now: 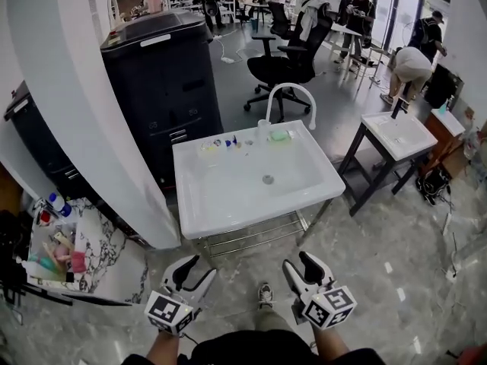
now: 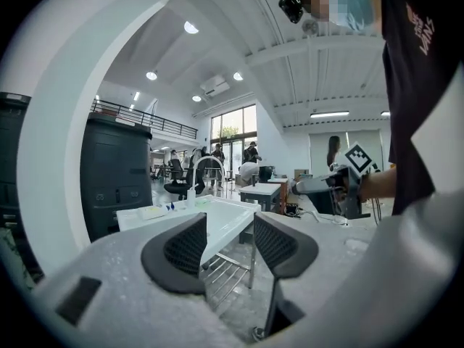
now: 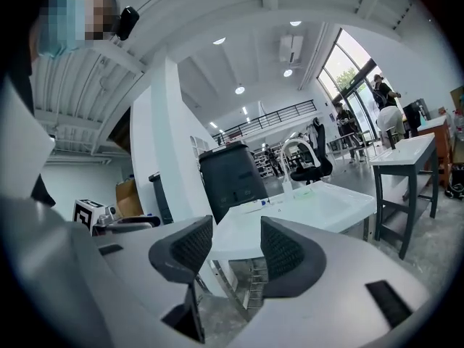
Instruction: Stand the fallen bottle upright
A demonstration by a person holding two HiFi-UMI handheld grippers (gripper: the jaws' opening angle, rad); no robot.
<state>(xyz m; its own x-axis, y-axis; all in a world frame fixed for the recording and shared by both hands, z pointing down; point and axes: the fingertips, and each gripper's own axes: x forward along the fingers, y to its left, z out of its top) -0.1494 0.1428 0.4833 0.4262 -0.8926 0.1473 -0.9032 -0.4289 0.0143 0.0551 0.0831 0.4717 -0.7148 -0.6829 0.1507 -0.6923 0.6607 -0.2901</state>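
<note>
Grey speckled floor (image 1: 396, 280) carries a white sink table (image 1: 228, 204) straight ahead of us, well apart from both our claws. On its back ledge, just left of the foot of the curved white faucet (image 1: 289, 85), is a small pale bottle (image 1: 262, 131). It is whitish, slim and narrower at the top. In the left gripper view its long axis runs up and down, so as far as we can tell it stands rather than lies. Any label on it is too small for us to read.

Just right of the bottle lies a green pad (image 1: 279, 135). To its left sit a few tiny blue and pale bits (image 1: 228, 141), too small to name. A round drain (image 1: 268, 179) marks the middle of the basin.

We hold the left claw (image 1: 194, 270) and the right claw (image 1: 303, 268) low over the floor. Both point toward the table, each with its pads apart at a middling gap and only air between them.

Behind the table stands a tall black machine (image 1: 163, 74) beside a white pillar (image 1: 76, 90). A black office chair (image 1: 285, 63) and a second sink (image 1: 399, 134) are farther back and to the right.
</note>
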